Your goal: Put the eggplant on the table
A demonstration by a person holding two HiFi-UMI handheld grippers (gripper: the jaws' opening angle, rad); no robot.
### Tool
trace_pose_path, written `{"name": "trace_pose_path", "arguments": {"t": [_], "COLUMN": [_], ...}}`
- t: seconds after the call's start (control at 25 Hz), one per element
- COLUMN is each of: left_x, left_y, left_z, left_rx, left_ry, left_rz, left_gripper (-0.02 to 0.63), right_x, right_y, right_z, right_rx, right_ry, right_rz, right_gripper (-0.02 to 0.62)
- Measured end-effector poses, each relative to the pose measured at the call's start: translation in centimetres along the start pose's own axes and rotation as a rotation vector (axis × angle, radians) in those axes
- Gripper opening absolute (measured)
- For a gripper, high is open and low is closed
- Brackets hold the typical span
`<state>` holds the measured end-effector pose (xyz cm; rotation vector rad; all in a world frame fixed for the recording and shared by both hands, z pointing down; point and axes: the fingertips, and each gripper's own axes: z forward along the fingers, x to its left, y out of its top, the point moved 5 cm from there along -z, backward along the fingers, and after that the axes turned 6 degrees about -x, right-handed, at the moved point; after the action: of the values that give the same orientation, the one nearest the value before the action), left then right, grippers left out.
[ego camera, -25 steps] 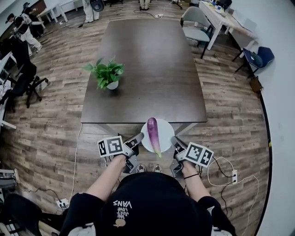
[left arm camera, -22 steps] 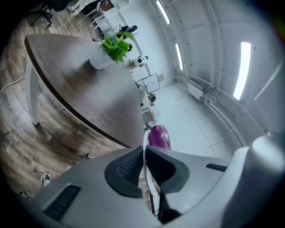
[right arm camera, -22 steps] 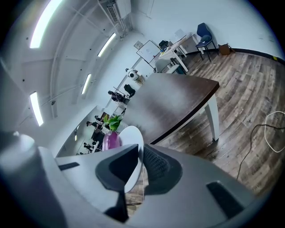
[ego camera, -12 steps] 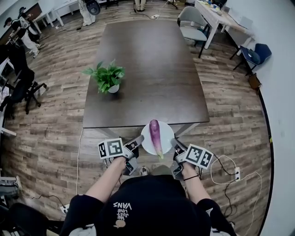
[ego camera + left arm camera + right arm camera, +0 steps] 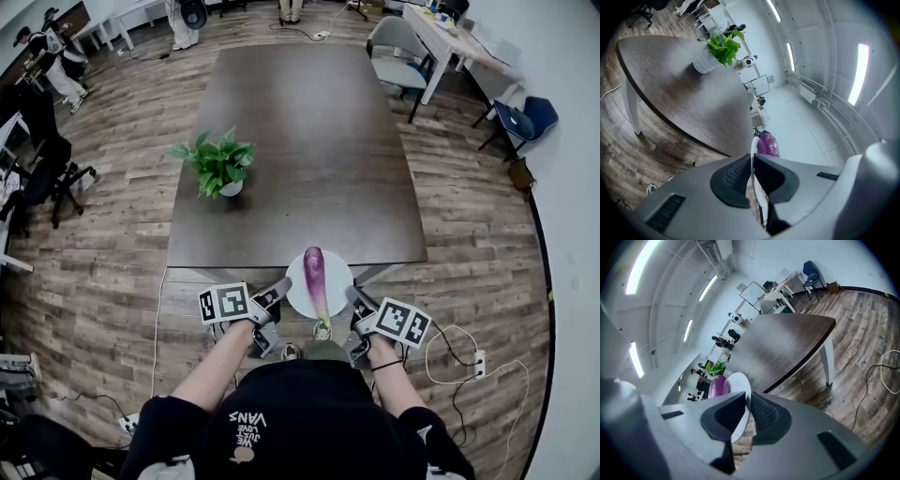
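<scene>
A purple eggplant [image 5: 316, 274] lies lengthwise on a round white plate [image 5: 337, 279] that hangs in the air just before the near edge of the dark wooden table [image 5: 309, 131]. My left gripper [image 5: 278, 290] is shut on the plate's left rim, my right gripper [image 5: 354, 298] on its right rim. In the left gripper view the thin white plate rim [image 5: 753, 154] runs between the pads, with the eggplant [image 5: 768, 145] behind it. In the right gripper view the plate [image 5: 738, 394] is pinched the same way and the eggplant [image 5: 718, 386] shows above the jaws.
A potted green plant [image 5: 217, 160] stands on the table's left part. Chairs [image 5: 398, 52] and a light desk [image 5: 459, 37] are at the far right, people [image 5: 56, 66] and office chairs at the far left. A cable [image 5: 450, 342] lies on the wooden floor at my right.
The plate with the eggplant has moved a little forward, closer to the table's near edge. Both grippers keep their hold on the rim.
</scene>
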<state>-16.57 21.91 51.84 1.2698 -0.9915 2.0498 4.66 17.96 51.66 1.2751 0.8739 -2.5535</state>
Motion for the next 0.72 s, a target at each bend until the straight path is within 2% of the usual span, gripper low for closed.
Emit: {"name": "trace_pose_path", "arguments": {"t": [0.72], "left_x": [-2.1], "left_y": [2.3], "left_z": [10.6], "left_rx": [0.003], "left_ry": [-0.023], "left_rz": [0.0], "left_gripper": [0.026], "right_x": [-4.1], "right_y": [9.9], "right_z": [2.5], "right_rx": [-0.023], "right_ry": [0.004], "right_rz": [-0.01], "right_gripper": [0.041]}}
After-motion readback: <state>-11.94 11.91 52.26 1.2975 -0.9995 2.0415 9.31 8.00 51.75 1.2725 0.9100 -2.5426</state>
